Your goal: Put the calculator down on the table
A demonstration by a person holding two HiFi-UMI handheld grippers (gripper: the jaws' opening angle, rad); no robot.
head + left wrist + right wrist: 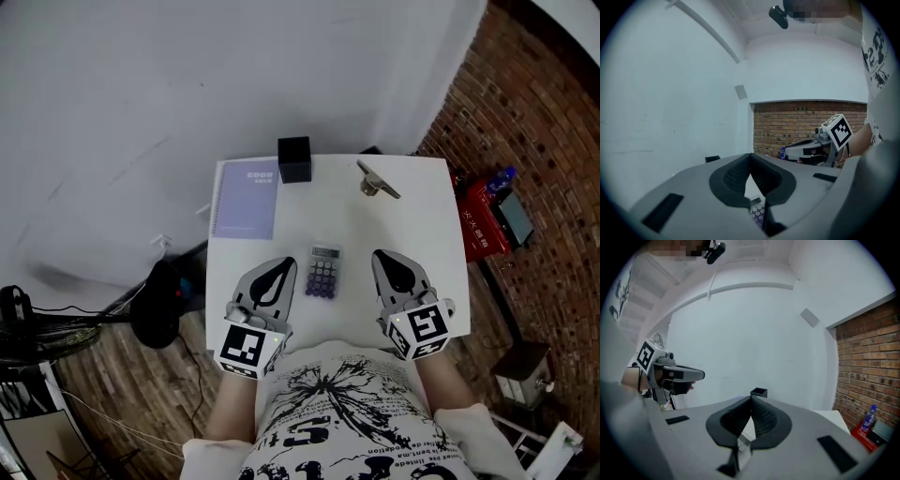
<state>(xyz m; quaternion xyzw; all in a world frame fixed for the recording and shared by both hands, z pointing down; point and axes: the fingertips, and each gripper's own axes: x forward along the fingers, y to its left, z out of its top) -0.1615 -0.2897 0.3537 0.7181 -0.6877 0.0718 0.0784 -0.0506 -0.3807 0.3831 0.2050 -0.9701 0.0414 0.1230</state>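
The calculator lies flat on the white table, with its long axis from 12 to 6 o'clock. I see it at 3 o'clock from my left gripper, the nearer one, and at 9 o'clock from my right gripper. Both have their jaws clenched on nothing.

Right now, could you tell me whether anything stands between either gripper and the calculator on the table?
Nothing visible does. The calculator lies flat on the white table between the left gripper and the right gripper, with only bare tabletop on either side. The notebook, the black box and the metal clip sit farther back.
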